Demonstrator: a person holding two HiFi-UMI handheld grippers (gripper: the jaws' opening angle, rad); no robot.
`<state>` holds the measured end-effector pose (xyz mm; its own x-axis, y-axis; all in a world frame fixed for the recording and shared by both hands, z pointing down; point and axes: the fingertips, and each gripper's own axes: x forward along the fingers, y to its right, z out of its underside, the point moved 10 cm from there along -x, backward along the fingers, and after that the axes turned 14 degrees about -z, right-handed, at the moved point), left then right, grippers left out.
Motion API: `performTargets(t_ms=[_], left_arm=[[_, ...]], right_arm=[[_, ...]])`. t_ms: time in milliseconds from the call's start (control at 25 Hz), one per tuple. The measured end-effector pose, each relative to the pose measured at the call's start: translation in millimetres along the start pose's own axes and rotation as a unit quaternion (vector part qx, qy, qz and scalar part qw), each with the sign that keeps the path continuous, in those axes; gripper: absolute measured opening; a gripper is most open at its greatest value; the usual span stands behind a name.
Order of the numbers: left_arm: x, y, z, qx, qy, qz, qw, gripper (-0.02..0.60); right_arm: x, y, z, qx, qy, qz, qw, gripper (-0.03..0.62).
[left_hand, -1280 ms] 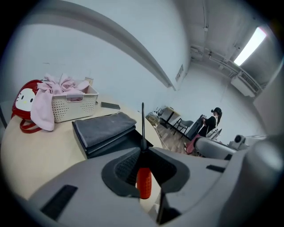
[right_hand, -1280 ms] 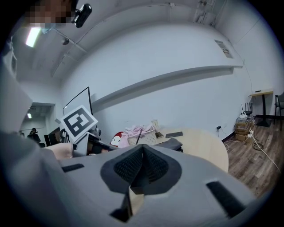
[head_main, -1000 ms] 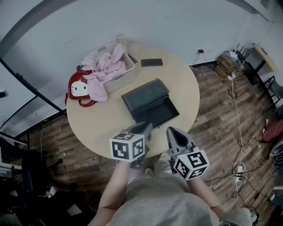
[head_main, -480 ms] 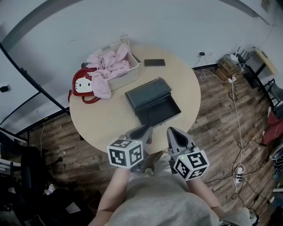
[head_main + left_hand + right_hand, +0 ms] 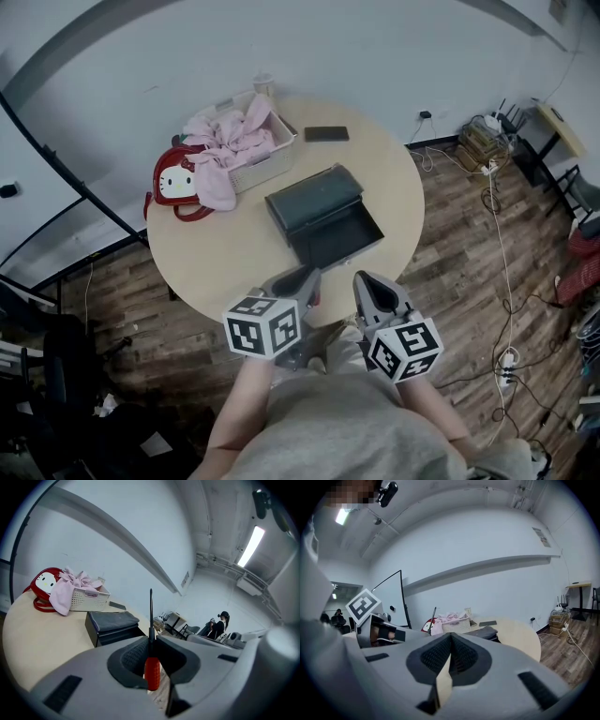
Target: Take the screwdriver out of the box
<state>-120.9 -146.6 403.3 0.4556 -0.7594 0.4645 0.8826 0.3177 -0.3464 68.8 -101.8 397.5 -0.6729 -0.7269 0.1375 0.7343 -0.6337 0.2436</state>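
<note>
My left gripper is shut on the screwdriver. Its red handle sits between the pads and its thin dark shaft sticks up past the fingertips. In the head view the left gripper hovers at the table's near edge, short of the open dark box, whose inside looks empty. The box lies ahead and to the left in the left gripper view. My right gripper is beside the left one, its jaws closed together on nothing. In the right gripper view the screwdriver shaft shows at the left.
On the round beige table, a white basket of pink cloth stands at the back left, beside a red cat-face bag. A dark phone and a cup lie at the far edge. Cables trail on the wooden floor at the right.
My left gripper has drawn back a little from the box toward the person, still gripping the screwdriver. The right gripper has barely shifted. The head camera has shifted slightly.
</note>
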Motion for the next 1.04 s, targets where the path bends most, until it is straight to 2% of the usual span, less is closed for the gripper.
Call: performTargets(t_ms=[1040], left_arm=[[7.6, 0.0, -4.9, -0.003, 0.002, 0.002, 1.0, 0.049]], right_arm=[[3.0, 6.5, -3.9, -0.022, -0.01, 0.008, 1.0, 0.0]])
